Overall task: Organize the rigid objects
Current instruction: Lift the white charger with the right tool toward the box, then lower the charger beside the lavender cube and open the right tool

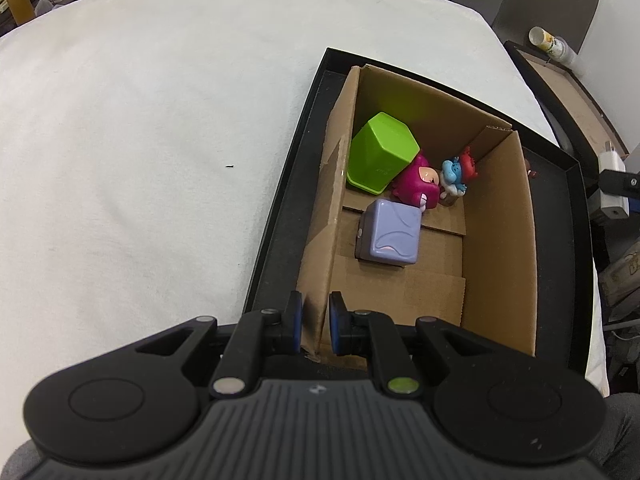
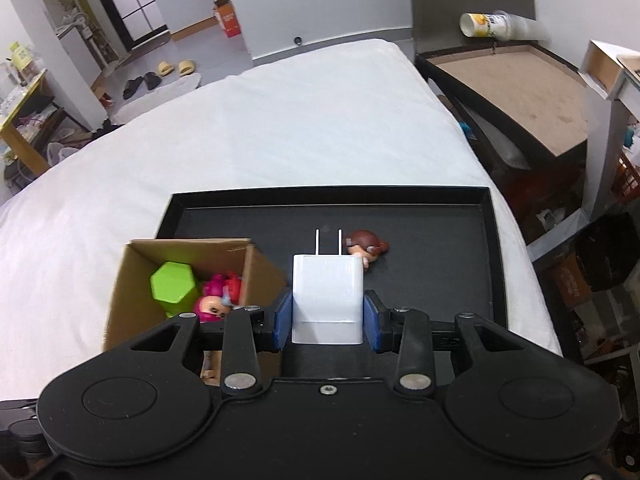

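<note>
One cardboard box [image 1: 496, 240], one tray [image 2: 440, 232], one charger [image 2: 327, 292], five toys.

We see the cardboard box [image 1: 496, 240] with its near half bare, its far end crowded by green cup [image 1: 380, 152], purple cube [image 1: 390, 236] and figurines, black tray [image 2: 440, 240] floor open save a brown-haired doll head [image 2: 366, 249], white bed [image 1: 140, 140] wide open leftward

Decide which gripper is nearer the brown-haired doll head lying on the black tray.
Right. The right gripper hovers just short of the doll head; the left gripper clamps the cardboard box wall.
</note>
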A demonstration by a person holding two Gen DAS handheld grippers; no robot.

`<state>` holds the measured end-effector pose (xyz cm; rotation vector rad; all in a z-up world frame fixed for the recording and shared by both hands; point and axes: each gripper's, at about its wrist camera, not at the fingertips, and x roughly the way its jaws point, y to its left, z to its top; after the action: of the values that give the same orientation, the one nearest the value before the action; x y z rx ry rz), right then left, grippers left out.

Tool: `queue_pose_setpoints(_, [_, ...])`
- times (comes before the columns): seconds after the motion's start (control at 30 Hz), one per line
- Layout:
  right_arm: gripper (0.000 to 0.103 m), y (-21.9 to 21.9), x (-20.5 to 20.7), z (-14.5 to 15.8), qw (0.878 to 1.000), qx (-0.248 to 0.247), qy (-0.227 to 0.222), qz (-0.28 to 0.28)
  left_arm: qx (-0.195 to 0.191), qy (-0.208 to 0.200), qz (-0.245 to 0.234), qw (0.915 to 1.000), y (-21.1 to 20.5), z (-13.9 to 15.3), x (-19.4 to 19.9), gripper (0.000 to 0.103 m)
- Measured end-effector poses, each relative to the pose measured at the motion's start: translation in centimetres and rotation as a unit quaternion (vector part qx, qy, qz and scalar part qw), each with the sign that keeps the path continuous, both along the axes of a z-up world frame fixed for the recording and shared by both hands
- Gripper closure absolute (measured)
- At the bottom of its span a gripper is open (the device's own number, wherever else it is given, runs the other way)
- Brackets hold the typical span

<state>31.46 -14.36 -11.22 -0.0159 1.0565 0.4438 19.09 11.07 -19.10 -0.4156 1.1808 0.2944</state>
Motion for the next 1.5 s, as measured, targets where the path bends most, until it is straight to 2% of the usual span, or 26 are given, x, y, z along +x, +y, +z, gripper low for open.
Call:
queue_pose_setpoints(0.4, [0.067, 3.7, -1.8, 1.9, 0.999, 0.008, -0.011, 0.04, -0.008, -0.006, -0.005, 0.9999, 0.2, 0.1, -0.3, 0.09])
queue_pose_setpoints(0.8, [0.067, 6.0, -2.8, 2.2, 0.998, 0.003, -0.009, 0.062, -0.014, -0.006, -0.003, 0.9999, 0.4, -0.1, -0.3, 0.09])
queue_pose_setpoints(1.5, [0.066, 10.9, -4.2, -1.6, 0.994, -0.051, 0.025, 0.094, -0.034, -0.015, -0.005, 0.9993, 1.2, -0.4, -0.5, 0.09])
